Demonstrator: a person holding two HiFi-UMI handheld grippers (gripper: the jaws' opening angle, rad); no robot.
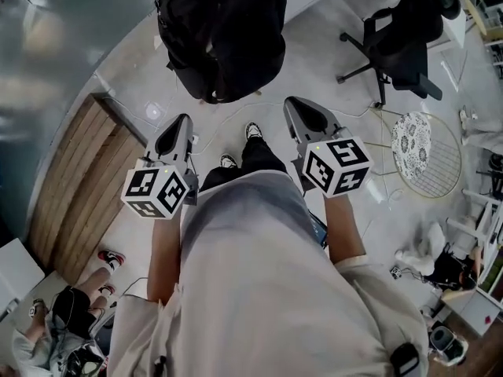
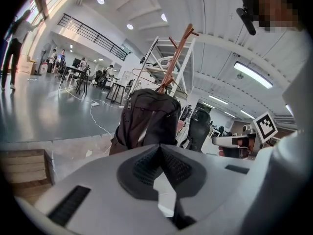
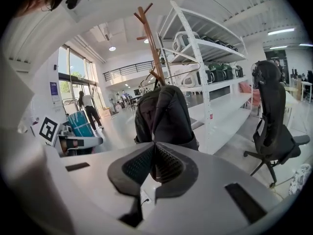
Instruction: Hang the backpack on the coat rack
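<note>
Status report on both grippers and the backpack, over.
Left gripper shut, empty. Right gripper shut, empty. Backpack hanging on coat rack, apart from both. Nothing between; office chair off to the side.

Black office chair stood upper right on the grey floor. Patterned round cushion sat against a gold wire frame. Wooden platform lay left. White shelving behind. Seated person bottom left.
</note>
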